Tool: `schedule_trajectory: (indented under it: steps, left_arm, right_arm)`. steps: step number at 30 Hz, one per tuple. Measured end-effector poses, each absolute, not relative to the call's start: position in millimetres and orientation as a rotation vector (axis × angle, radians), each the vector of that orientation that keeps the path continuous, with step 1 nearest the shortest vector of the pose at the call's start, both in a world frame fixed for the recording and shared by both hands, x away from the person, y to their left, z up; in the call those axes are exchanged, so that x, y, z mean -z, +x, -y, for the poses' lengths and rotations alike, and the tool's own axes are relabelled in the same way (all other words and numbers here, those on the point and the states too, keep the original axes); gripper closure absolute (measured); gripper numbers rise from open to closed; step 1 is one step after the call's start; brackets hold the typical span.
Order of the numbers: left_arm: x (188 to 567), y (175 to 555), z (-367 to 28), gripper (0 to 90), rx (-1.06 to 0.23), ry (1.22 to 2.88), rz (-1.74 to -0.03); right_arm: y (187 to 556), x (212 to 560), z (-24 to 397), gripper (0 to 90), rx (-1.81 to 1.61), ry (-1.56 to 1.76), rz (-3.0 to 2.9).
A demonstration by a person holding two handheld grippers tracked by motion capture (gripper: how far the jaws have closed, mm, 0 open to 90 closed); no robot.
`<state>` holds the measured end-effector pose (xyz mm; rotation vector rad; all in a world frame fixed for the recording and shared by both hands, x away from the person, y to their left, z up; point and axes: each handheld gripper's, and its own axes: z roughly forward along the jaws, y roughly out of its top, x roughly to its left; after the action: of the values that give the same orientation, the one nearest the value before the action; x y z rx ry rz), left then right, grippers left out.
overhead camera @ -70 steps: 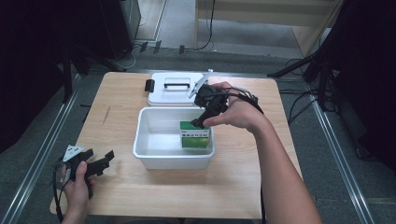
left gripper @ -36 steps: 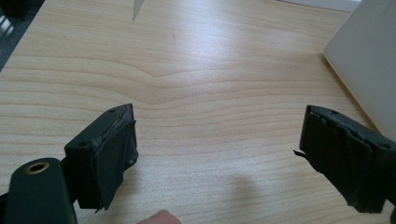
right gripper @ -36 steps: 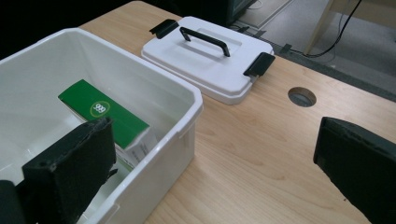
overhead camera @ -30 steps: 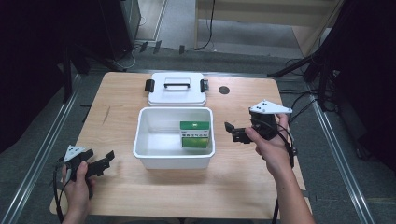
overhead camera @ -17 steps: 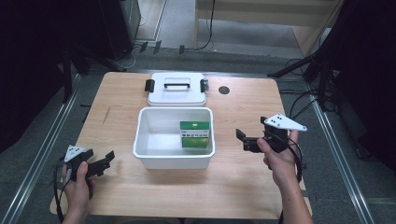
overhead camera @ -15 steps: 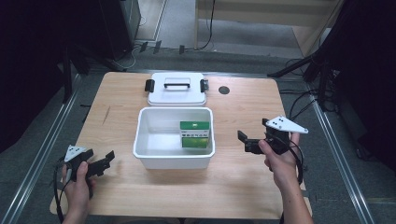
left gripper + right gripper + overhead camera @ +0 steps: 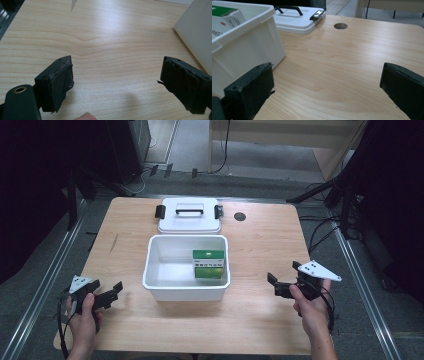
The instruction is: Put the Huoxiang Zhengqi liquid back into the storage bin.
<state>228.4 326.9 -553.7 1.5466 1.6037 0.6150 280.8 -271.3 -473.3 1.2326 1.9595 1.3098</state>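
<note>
High view: green box (image 7: 208, 264) lying inside white bin (image 7: 186, 292), against its right wall, mid-table. Dropped there by right gripper (image 7: 274, 285), which sat over the bin 2.3 s ago and now sits well apart at right table edge, jaws spread, nothing held. Right gripper view confirms: wide gap, bare wood between jaws, bin and box at left. Means placing looks done; likely next is lid (image 7: 189, 215), lying behind bin, clasps undone. Versus 0.5 s ago: right gripper barely shifted, slightly lower. Left gripper (image 7: 111, 291) unchanged at front-left corner, jaws apart, empty, resting near table (image 7: 260, 240) edge. Box and bin not moved since.
</note>
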Motion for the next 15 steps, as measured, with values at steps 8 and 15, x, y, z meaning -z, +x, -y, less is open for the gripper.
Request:
schedule_trajectory:
  steps: [8, 15]
  left_arm:
    - [553.6, 228.5, -326.7, 12.0, -0.615, 1.548, -1.604]
    - [553.6, 228.4, -326.2, 12.1, -0.619, 1.548, -1.604]
  right_arm:
    - [272.2, 488.3, 294.1, 0.0, -1.277, 1.279, -1.932]
    - [263.0, 503.1, 317.5, 0.0, -1.241, 1.349, -1.893]
